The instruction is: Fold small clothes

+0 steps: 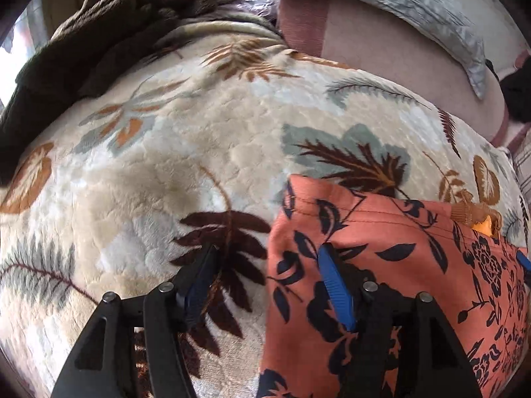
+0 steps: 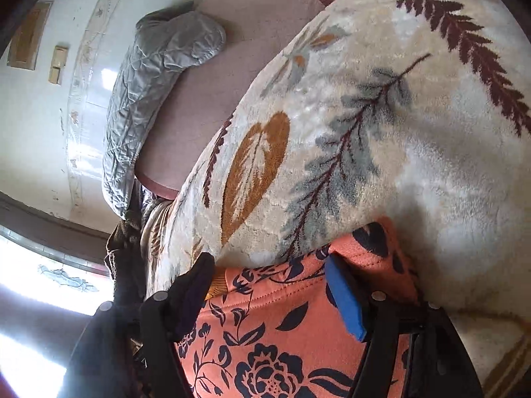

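Lying over the left edge of the bed, a dark brown garment (image 1: 83, 43) sat bunched on a cream blanket (image 1: 172, 152) printed with leaves. Further right in the left wrist view, the left tongs (image 1: 265, 255) stood with their jaws well apart: one finger was over bare blanket, the other, with its blue pad (image 1: 335, 285), was over an orange cloth with dark flowers (image 1: 398, 265). The cloth's left edge ran between the two fingers, and nothing was pinched. That cloth lay spread flat on the blanket at the near right of the bed, its stitched hem facing away. Beyond it, a pink sheet (image 1: 381, 53) showed, with a grey quilted cover (image 1: 415, 10) across the far side.

From the right wrist view, a pale wall (image 2: 39, 132) stood at the left, then the grey cover and the blanket. The right tongs (image 2: 265, 265) were also wide apart, straddling the cloth's hem, their fingers not closed on it.
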{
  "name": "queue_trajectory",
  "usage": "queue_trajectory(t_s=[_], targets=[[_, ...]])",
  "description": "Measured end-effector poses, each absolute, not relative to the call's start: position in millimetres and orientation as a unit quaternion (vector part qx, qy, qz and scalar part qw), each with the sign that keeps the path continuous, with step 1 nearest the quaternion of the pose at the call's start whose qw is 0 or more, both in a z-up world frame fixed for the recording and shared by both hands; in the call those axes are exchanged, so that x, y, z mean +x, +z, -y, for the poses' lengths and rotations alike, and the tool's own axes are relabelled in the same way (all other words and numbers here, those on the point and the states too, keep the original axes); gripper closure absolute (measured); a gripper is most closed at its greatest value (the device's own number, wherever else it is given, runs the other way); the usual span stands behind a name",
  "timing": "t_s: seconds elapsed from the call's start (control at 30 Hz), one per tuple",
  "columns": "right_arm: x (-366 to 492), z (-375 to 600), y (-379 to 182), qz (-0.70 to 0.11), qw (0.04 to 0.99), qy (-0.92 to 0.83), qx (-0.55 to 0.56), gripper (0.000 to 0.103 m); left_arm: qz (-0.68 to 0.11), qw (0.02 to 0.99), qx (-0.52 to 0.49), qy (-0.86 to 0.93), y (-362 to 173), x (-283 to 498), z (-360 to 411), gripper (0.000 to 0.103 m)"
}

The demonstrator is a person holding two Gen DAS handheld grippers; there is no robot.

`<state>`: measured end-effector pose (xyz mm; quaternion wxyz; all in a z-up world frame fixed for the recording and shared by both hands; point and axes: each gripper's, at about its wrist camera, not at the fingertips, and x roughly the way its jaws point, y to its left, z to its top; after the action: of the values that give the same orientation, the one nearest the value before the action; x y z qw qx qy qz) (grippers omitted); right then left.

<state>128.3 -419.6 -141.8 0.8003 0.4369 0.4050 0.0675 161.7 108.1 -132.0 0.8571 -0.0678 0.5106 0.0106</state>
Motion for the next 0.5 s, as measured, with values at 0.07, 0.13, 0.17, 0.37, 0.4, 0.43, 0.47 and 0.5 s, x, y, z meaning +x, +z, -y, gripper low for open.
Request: queue_trajectory(t_s=[0.07, 0.13, 0.17, 0.37, 0.4, 0.43, 0.47, 0.5], targets=[[123.8, 414.5, -132.3, -0.406, 0.810, 0.047, 0.421, 0.030, -0.514, 0.855, -0.070, 0.014, -126.7, 156.9, -113.9, 0.037], [113.4, 402.8, -115.6, -0.408, 0.827, 0.022, 0.387, 0.029, -0.508, 0.858, -0.072, 0.021, -114.6, 147.1, -119.0, 0.037], [106.4, 393.8, -103.5, -0.401, 0.837, 0.023, 0.372, 0.028, -0.498, 0.864, -0.070, 0.022, -106.4, 140.2, -120.7, 0.037], [28.5, 339.9, -73.8, -0.377, 0.839, 0.131, 0.370, 0.023, -0.459, 0.886, -0.048, -0.042, -70.0, 72.9, -102.1, 0.037], [19.5, 330.1, -77.1, -0.384, 0.830, 0.148, 0.377, 0.022, -0.460, 0.886, -0.039, -0.054, -71.0, 61.2, -94.8, 0.036], [14.7, 318.7, -81.8, -0.394, 0.820, 0.160, 0.383, 0.022, -0.460, 0.885, -0.026, -0.066, -73.9, 49.6, -87.3, 0.036], [11.2, 308.6, -87.7, -0.404, 0.808, 0.172, 0.392, 0.021, -0.461, 0.885, -0.008, -0.069, -79.9, 40.2, -81.0, 0.035], [11.6, 298.7, -93.0, -0.414, 0.796, 0.186, 0.402, 0.021, -0.464, 0.884, 0.009, -0.060, -88.6, 34.4, -75.1, 0.035]])
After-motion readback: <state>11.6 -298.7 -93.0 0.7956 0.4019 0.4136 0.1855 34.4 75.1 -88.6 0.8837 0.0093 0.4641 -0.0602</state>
